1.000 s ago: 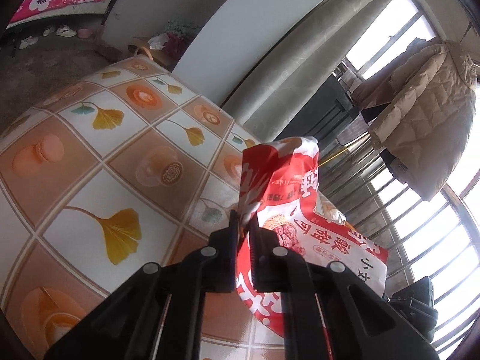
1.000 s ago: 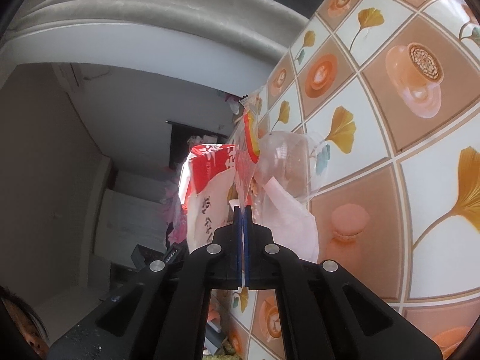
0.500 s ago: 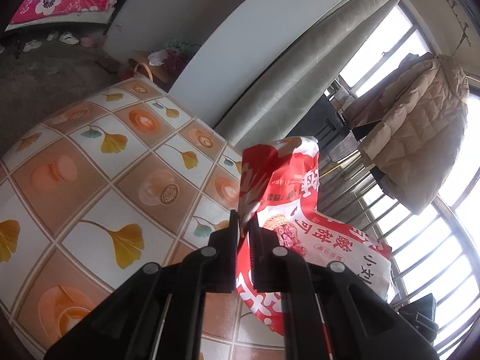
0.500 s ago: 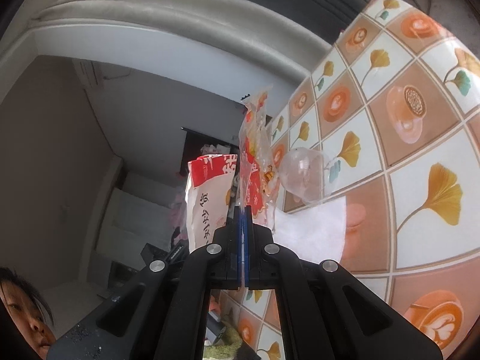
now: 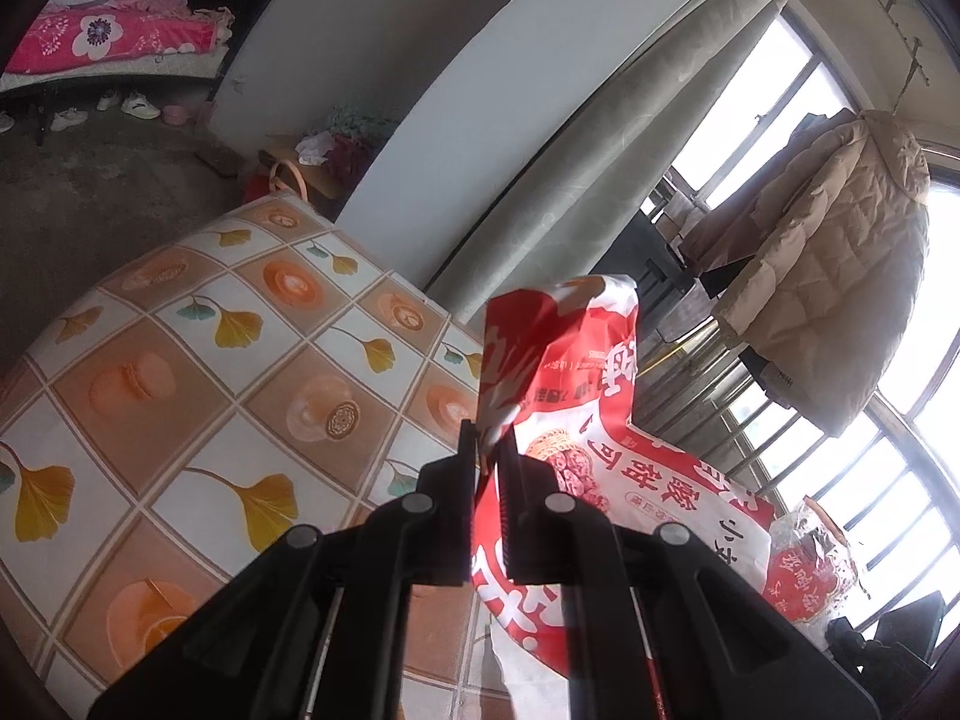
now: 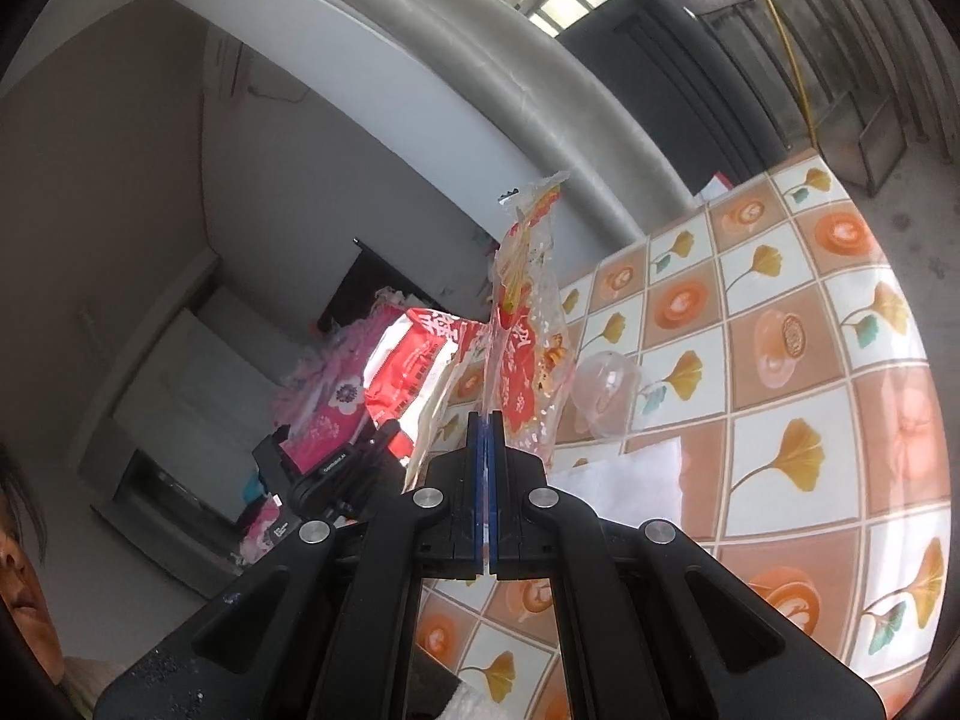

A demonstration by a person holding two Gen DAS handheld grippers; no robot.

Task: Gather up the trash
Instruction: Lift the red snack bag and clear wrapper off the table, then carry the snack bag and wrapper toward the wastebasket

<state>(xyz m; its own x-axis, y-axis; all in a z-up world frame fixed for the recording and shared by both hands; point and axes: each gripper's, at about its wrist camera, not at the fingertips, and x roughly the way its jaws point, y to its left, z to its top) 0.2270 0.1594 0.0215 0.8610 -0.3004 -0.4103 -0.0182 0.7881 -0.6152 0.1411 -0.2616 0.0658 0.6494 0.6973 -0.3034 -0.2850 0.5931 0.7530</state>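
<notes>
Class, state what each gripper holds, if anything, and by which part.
Left gripper pinches the big red-and-white snack bag by its crumpled top edge. Right gripper pinches the clear red-printed plastic wrapper by its lower edge.

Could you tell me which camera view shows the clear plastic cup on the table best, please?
The right wrist view: the clear plastic cup lies on the tablecloth beside a white tissue. The left wrist view does not show it.

Red snack bag [image 5: 606,480]: lower part hidden behind left gripper [image 5: 487,450] arms, print too warped to read. Clear wrapper [image 6: 528,360] foot lost between right gripper [image 6: 485,438] pads. White sheet [image 6: 630,480] near table [image 6: 840,360] edge part-covered (kind unclear). Face cut off, left edge.
</notes>
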